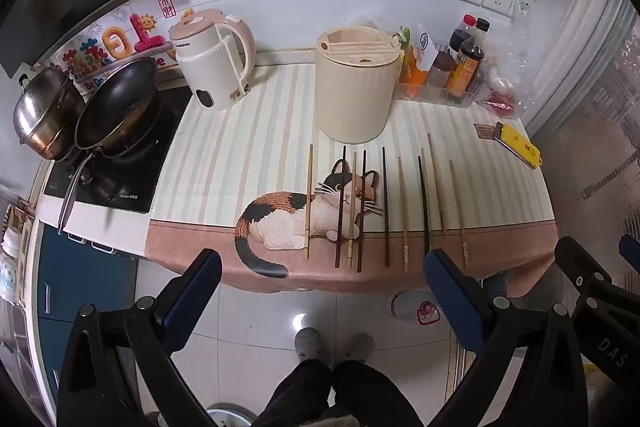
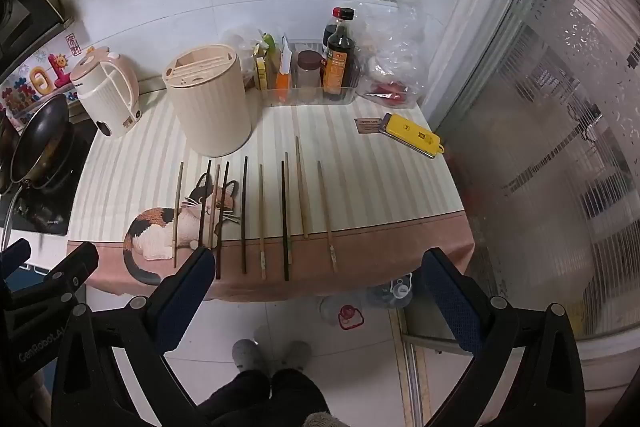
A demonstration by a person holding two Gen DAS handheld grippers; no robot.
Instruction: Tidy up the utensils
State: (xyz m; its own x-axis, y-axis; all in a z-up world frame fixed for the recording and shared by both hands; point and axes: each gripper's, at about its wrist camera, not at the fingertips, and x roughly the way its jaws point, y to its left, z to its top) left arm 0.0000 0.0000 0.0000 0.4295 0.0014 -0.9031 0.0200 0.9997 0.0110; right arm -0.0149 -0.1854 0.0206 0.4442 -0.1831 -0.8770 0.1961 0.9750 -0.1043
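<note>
Ten slim chopsticks lie side by side, roughly parallel, on the tabletop, their butt ends toward the near edge. Some are dark lacquered sticks, such as the one in the middle of the row; others are pale bamboo or wood, such as the leftmost one. They rest on a cloth mat with cream stripes, a dusty pink border and an embroidered calico cat that several sticks cross.

Just behind the row stands a cream, ribbed plastic utensil holder, cylindrical, with a slotted lid. To its left sits a rounded pink-and-white electric kettle; farther left a dark wok and a steel lidded pot sit on a black cooktop. A clear tray of sauce bottles stands behind the holder on the right, and a flat yellow box lies near the right edge.

The left tongs and the right tongs hover before the near edge, both spread wide and empty, their blue textured pads clear of the sticks.
</note>
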